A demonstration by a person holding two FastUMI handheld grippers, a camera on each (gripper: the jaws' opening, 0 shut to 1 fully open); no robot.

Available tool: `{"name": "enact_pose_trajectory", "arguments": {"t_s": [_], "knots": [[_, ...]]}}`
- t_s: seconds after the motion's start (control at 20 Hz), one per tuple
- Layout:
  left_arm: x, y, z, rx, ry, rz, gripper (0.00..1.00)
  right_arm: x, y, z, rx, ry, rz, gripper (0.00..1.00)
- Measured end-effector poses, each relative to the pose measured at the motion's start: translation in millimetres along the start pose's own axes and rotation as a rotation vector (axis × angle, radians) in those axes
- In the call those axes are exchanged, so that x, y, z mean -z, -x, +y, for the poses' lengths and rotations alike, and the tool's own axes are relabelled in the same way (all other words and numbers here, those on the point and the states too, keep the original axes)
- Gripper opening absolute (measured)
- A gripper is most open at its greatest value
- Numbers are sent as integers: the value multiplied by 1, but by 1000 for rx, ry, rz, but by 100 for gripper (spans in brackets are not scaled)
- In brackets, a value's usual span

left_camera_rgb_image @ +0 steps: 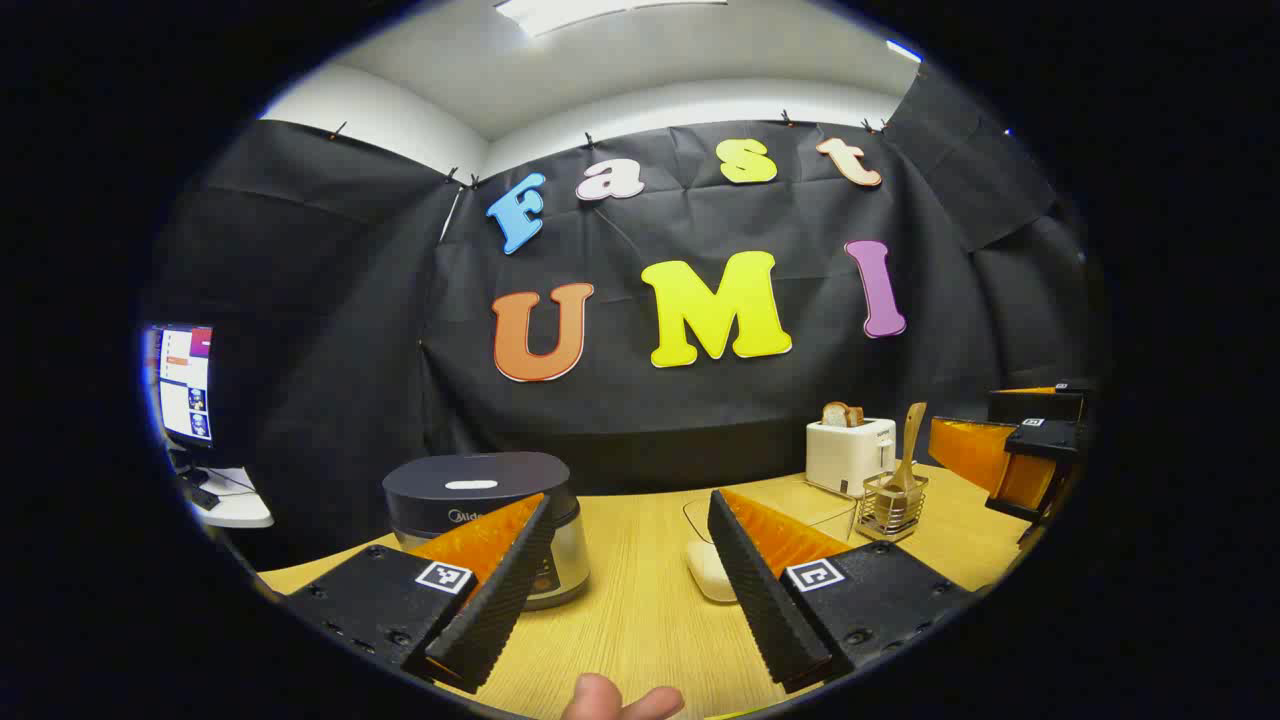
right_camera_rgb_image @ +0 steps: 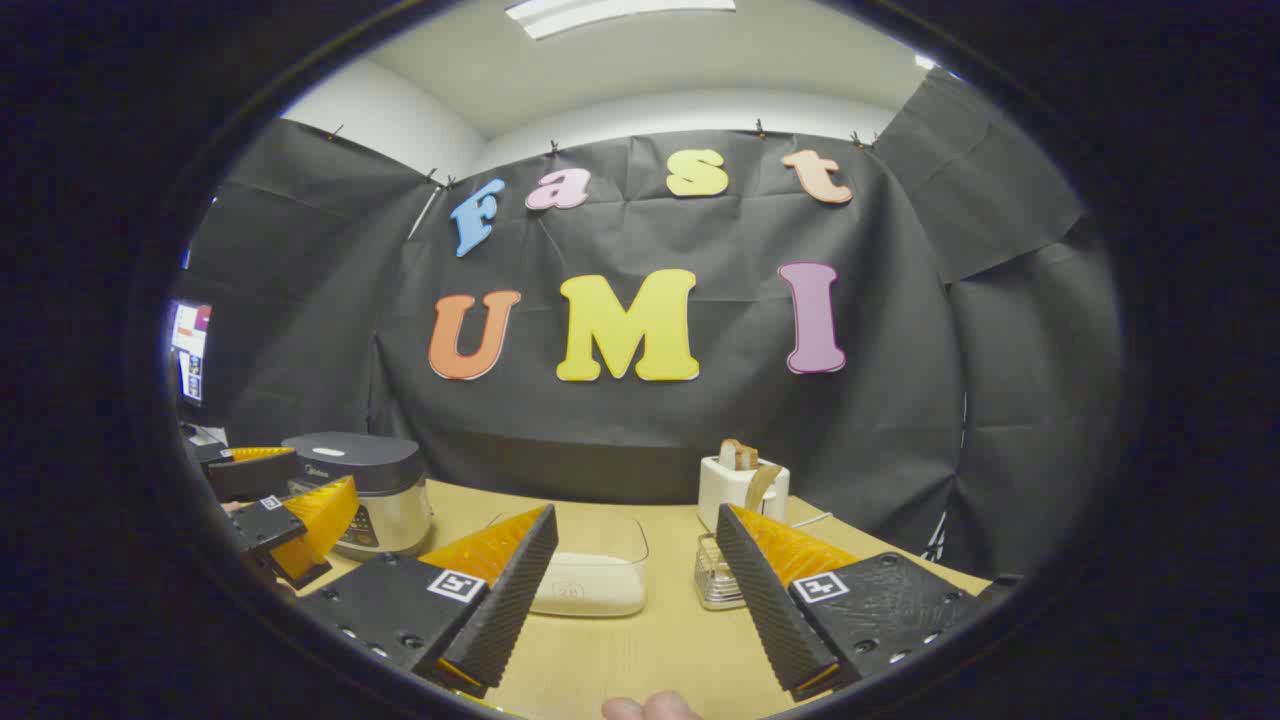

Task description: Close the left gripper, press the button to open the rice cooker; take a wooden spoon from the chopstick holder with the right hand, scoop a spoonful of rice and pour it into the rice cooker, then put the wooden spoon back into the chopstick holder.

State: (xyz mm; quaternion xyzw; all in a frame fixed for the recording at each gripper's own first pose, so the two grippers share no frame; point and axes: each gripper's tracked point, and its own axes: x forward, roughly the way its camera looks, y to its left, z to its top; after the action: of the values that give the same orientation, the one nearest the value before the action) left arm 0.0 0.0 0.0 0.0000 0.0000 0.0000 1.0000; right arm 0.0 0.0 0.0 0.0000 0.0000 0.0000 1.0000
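The rice cooker [left_camera_rgb_image: 490, 520] stands closed at the table's left, dark lid on a silver body, partly behind my left finger; it also sits far left as the rice cooker [right_camera_rgb_image: 365, 490]. A wooden spoon [left_camera_rgb_image: 910, 440] stands upright in the wire chopstick holder [left_camera_rgb_image: 892, 505]; the chopstick holder [right_camera_rgb_image: 718, 575] is partly hidden by my right finger. A clear container of rice [right_camera_rgb_image: 595, 575] lies mid-table. My left gripper [left_camera_rgb_image: 640, 600] is open above the table, nothing between its fingers. My right gripper [right_camera_rgb_image: 630, 600] is open too, short of the rice container. Each gripper appears at the other view's edge.
A white toaster [left_camera_rgb_image: 850, 450] with bread slices stands behind the chopstick holder, near the back wall. A monitor [left_camera_rgb_image: 185, 385] on a side desk glows at far left. A fingertip [left_camera_rgb_image: 600, 700] shows at the bottom. Bare wooden table [left_camera_rgb_image: 640, 620] lies between the cooker and the container.
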Motion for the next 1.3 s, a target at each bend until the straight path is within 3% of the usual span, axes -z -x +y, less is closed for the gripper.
{"name": "enact_pose_trajectory", "arguments": {"t_s": [0.45, 1.3], "knots": [[1, -2, 13, -33, 2, 7, 98, 3, -8, 12, -11, 1, 2, 95], [-3, 2, 15, -30, 3, 4, 98, -4, -5, 8, -3, -5, -25, 95]]}}
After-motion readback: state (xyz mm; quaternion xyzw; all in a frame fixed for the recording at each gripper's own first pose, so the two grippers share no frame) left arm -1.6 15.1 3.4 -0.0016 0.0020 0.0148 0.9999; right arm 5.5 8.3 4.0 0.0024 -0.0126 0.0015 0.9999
